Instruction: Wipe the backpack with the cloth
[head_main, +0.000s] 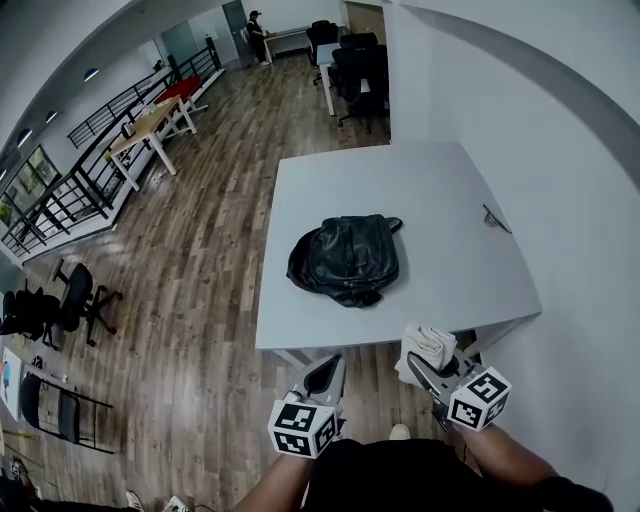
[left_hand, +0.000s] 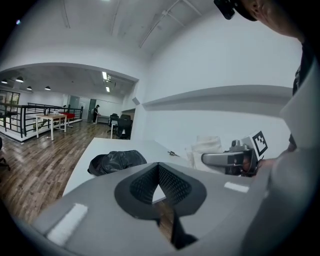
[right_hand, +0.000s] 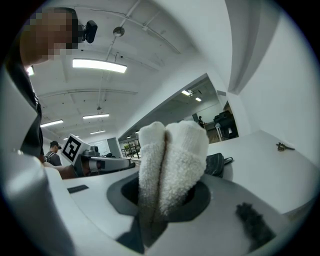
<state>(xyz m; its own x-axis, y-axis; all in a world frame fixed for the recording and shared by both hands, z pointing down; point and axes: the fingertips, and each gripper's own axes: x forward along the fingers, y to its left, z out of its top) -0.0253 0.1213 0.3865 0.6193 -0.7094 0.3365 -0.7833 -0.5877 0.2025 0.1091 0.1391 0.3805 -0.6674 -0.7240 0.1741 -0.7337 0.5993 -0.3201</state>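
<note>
Clamping a folded white cloth (right_hand: 172, 160), the right gripper (right_hand: 167, 202) is pinching it low between both jaws, and two rolled folds are sticking up past the tips. The gripper is hovering just off the near edge of a white table (head_main: 420, 190), close to the person's body.

The left gripper (left_hand: 159, 182) is hanging beside it, a little lower and to its left. Its jaws are pressing together at the tips with nothing between them. Only a small triangular gap behind the tips is showing tabletop through it.

Ahead of both grippers, well apart from them, a black backpack (head_main: 347, 257) is lying slumped on the table. It is sitting nearer the left gripper's side of the tabletop than the right's, and nothing is touching it.

Farther out and off to the right gripper's side, a small metal item (head_main: 495, 218) is resting on the table near the wall; what it is cannot be told.

Beyond the table's left edge, wooden floor (head_main: 200, 250) is running back toward dark office chairs (head_main: 358, 60) and a distant person (head_main: 257, 35).
</note>
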